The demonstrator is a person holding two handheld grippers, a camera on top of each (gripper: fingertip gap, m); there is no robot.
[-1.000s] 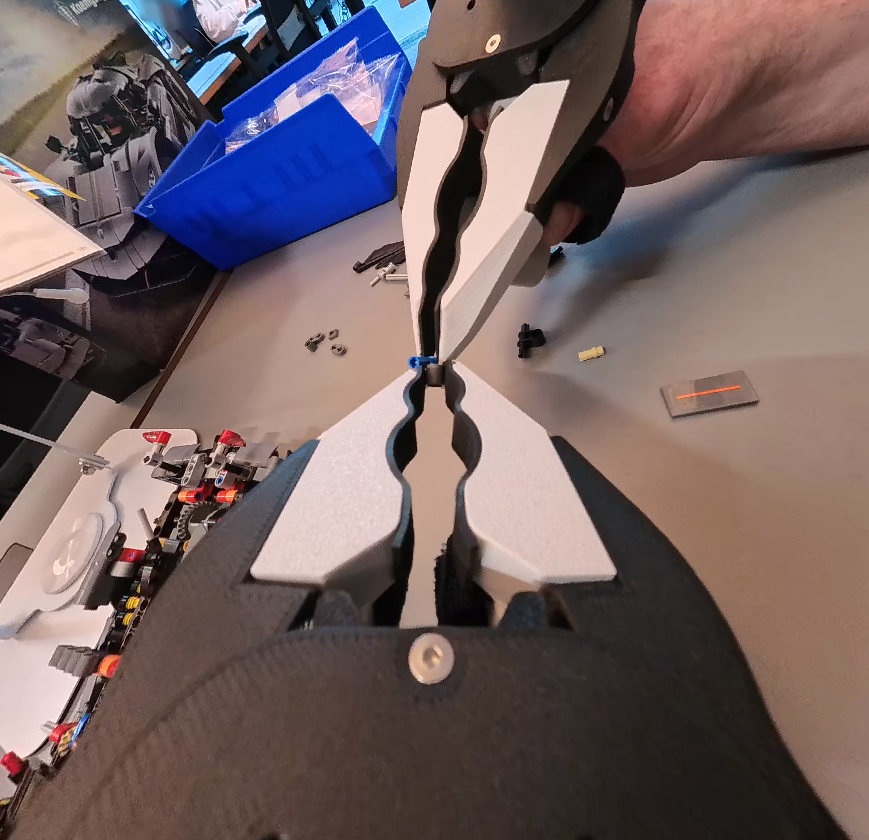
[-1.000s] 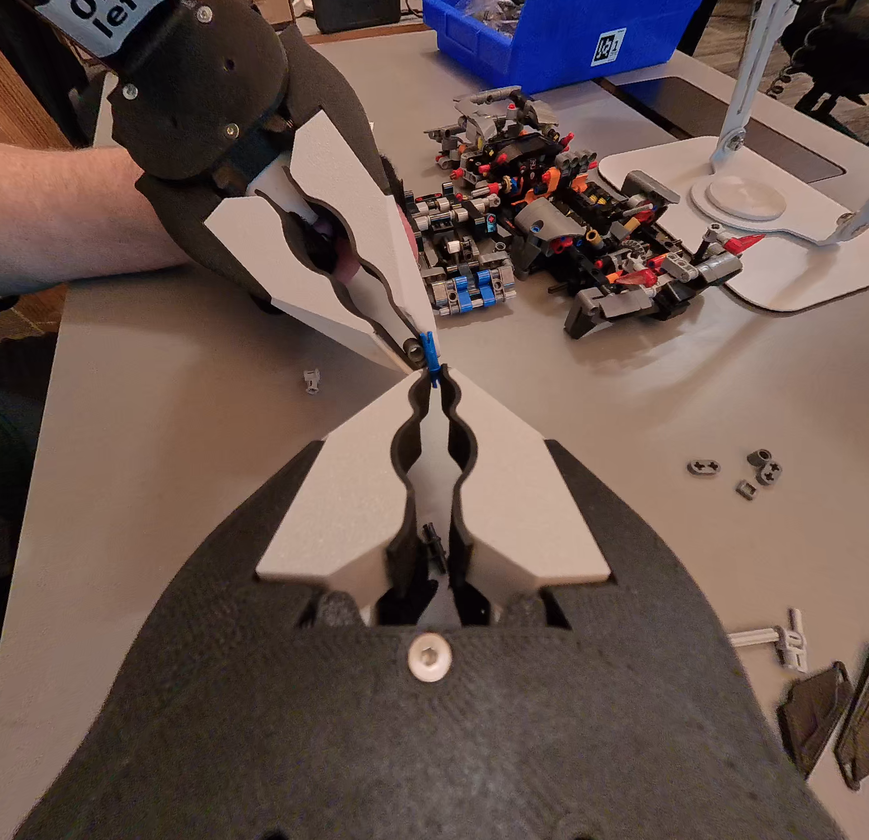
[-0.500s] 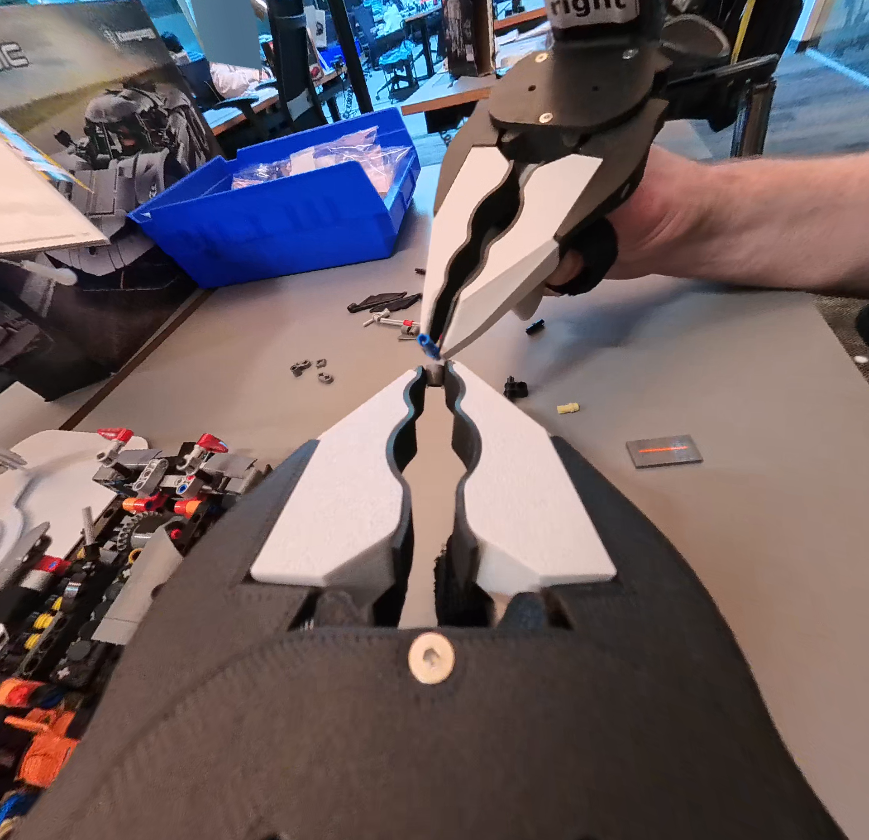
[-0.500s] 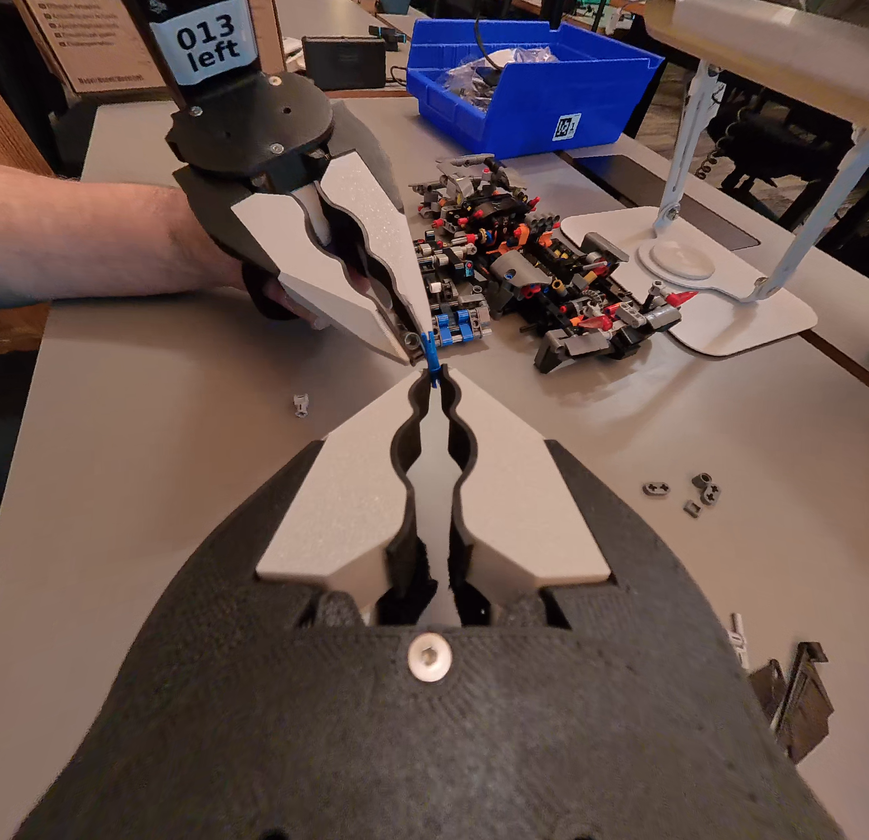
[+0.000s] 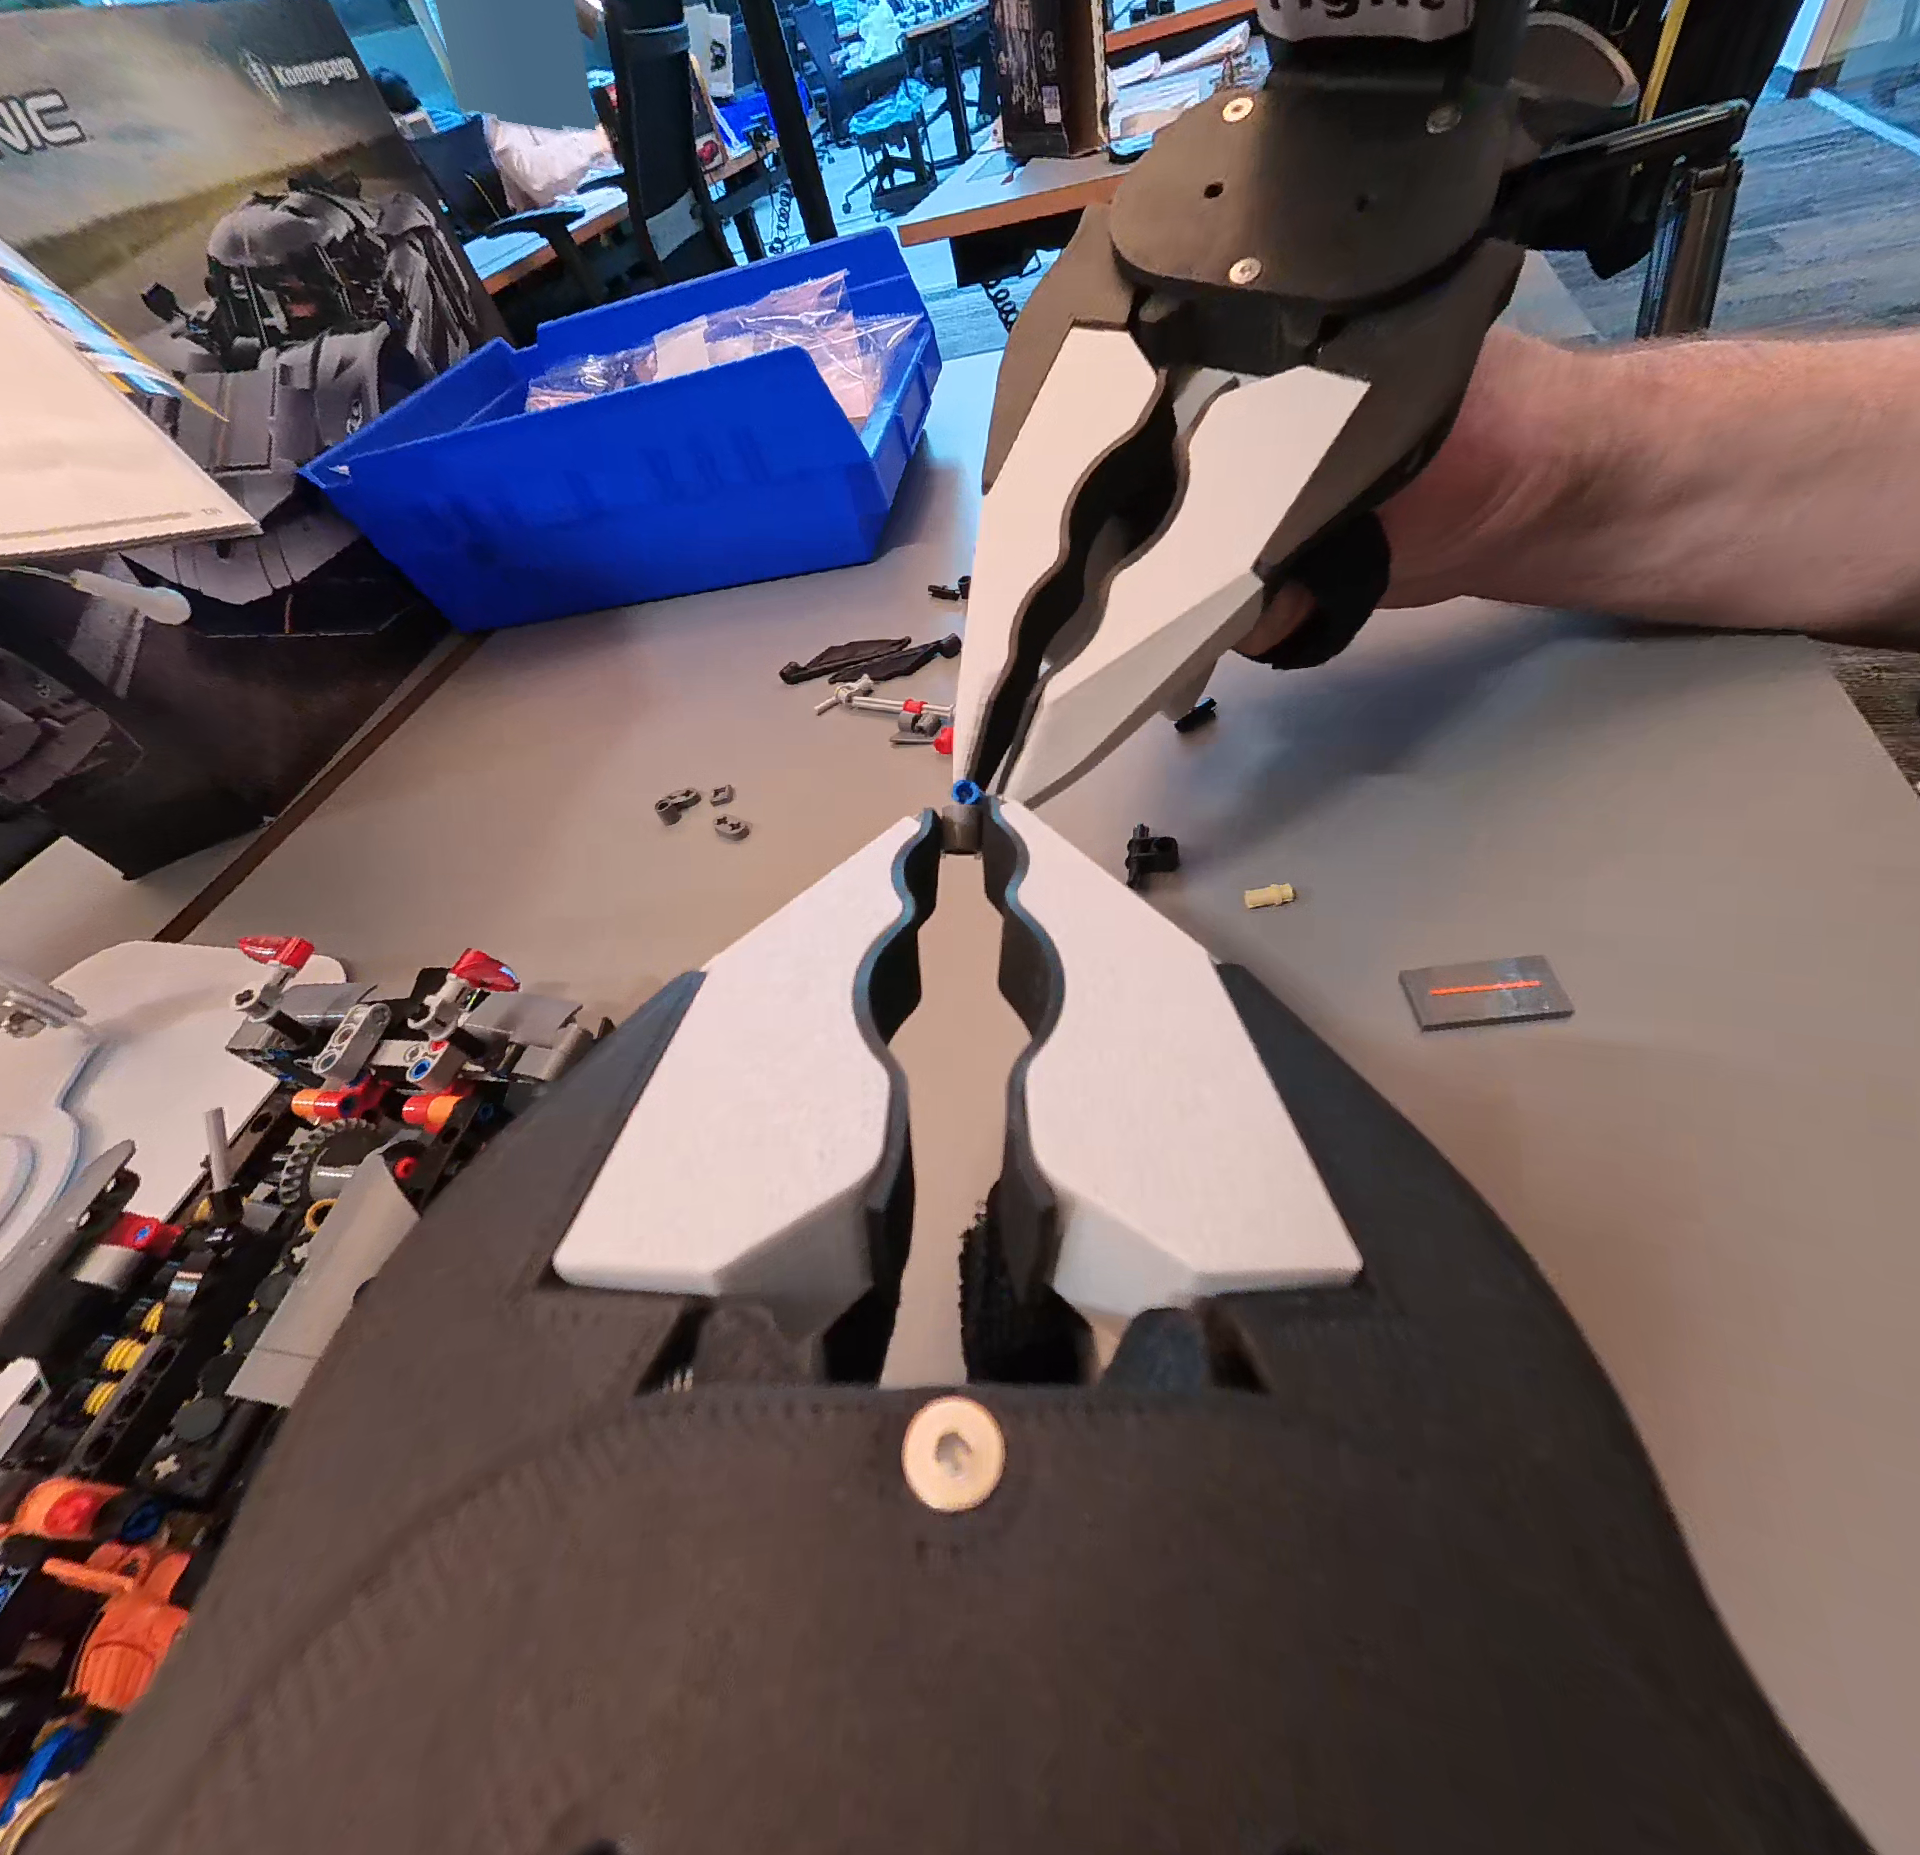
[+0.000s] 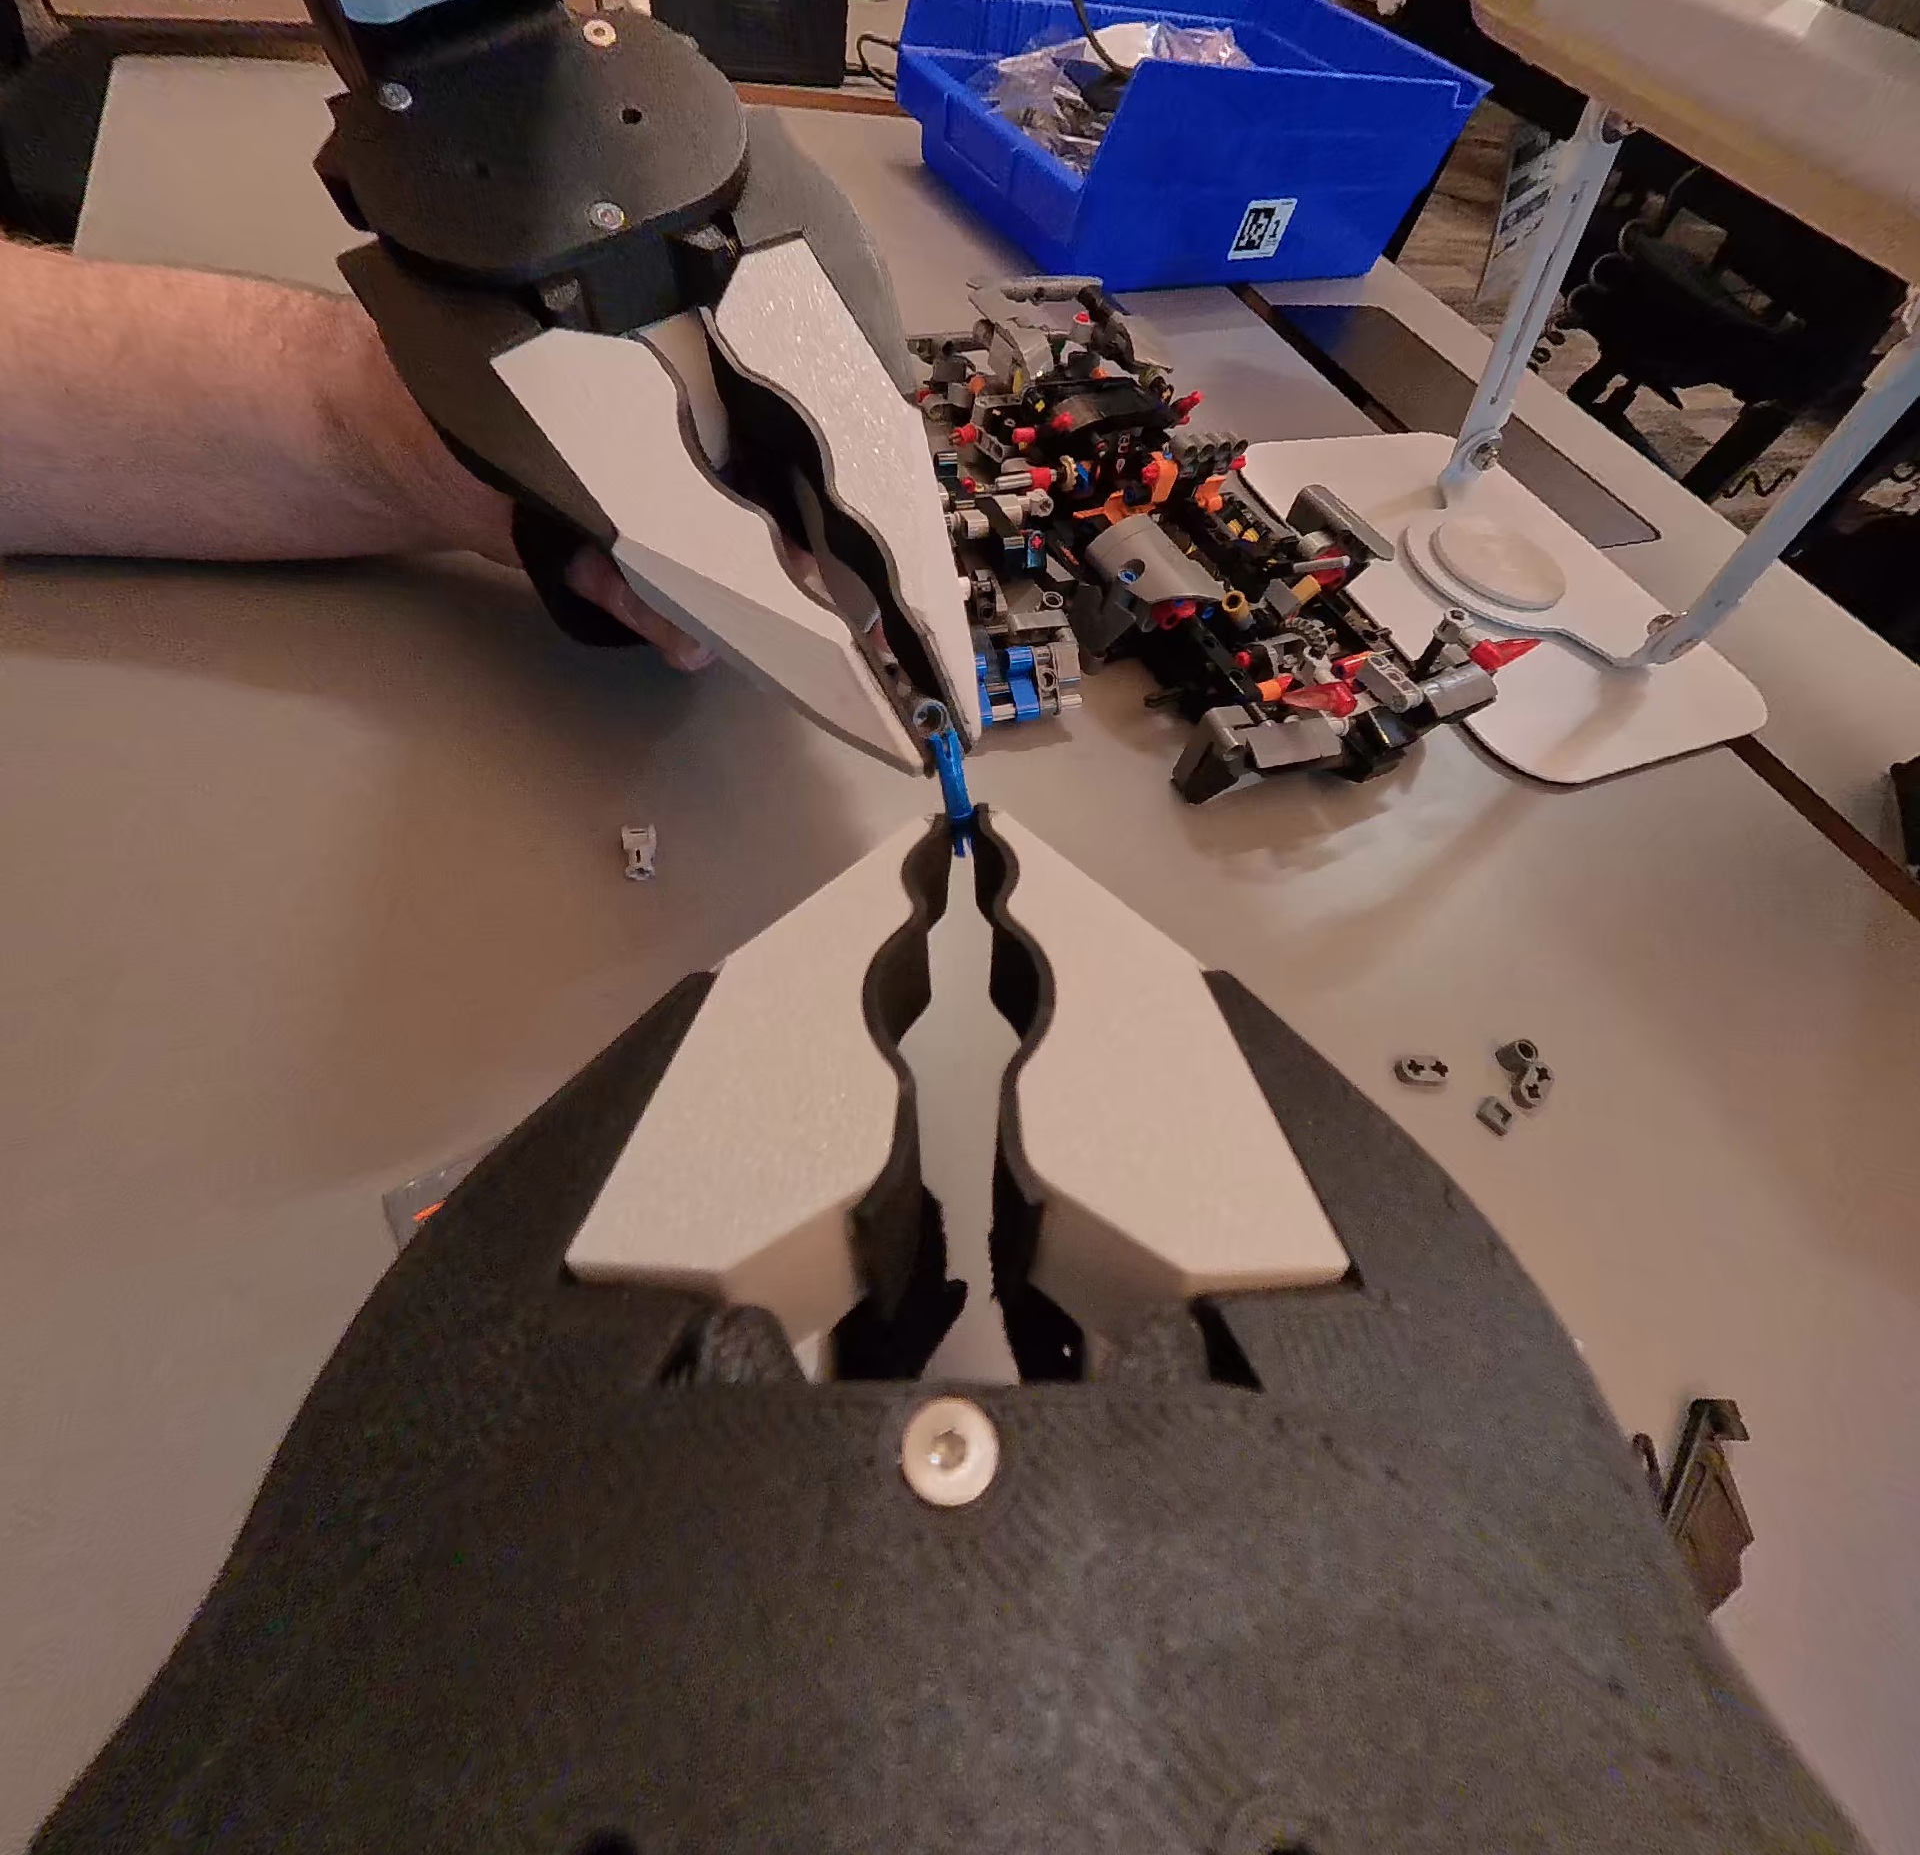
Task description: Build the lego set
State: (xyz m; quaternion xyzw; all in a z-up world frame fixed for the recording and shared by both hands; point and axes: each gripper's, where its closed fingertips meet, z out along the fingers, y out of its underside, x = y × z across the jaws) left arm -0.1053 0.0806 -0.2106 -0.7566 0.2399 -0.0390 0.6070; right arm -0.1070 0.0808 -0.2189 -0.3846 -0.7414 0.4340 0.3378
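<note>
My left gripper [image 5: 961, 831] is shut on a small grey connector piece [image 5: 961, 835] at its tips. My right gripper [image 6: 961, 826] is shut on a thin blue pin [image 6: 951, 782]. The two grippers meet tip to tip above the table, and the blue pin's end [image 5: 965, 792] touches the grey connector [image 6: 928, 714]. In the left wrist view the right gripper [image 5: 987, 782] comes down from the top right. In the right wrist view the left gripper [image 6: 935, 740] comes in from the upper left. The half-built lego car [image 6: 1174, 558] lies beyond the tips, and also at the lower left of the left wrist view [image 5: 270, 1130].
A blue bin [image 5: 644, 455] with plastic bags stands at the back. Loose parts lie on the grey table: small grey connectors [image 6: 1496, 1078], a black piece [image 5: 1148, 855], a tan pin [image 5: 1268, 896], a grey tile with an orange line [image 5: 1486, 993]. A white lamp base [image 6: 1538, 600] stands beside the car. Both grippers' tips are close together, under 4 cm apart.
Both grippers stay tip to tip, each shut on its piece. Both views have tilted up to a more level angle, and in the right wrist view more of the blue pin shows between the tips.
</note>
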